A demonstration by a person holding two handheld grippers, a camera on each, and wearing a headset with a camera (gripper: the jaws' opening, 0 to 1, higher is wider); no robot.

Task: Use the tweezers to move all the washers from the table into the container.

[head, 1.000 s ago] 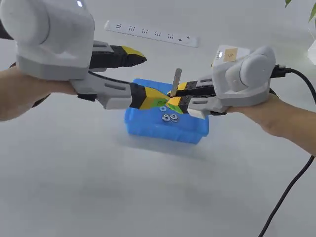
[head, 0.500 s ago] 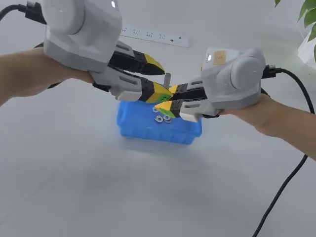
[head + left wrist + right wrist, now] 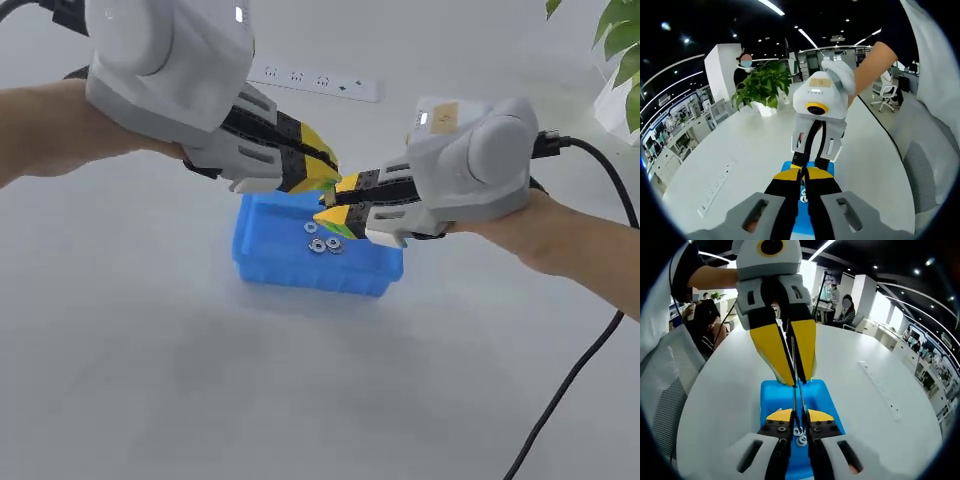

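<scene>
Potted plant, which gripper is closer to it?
Right. The right gripper sits on the side of the blue container toward the plant; the left gripper reaches in from the opposite side, farther off. Both hold the tweezers.

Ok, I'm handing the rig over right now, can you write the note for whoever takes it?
Left gripper: shut on the tweezers, at their upper end.
Right gripper: shut on them lower down, with the tips over the blue container.
Washers: three lie in the container.
Done: those three are in.
Left: check the table for more washers. If there are none, set the tweezers down.
</scene>
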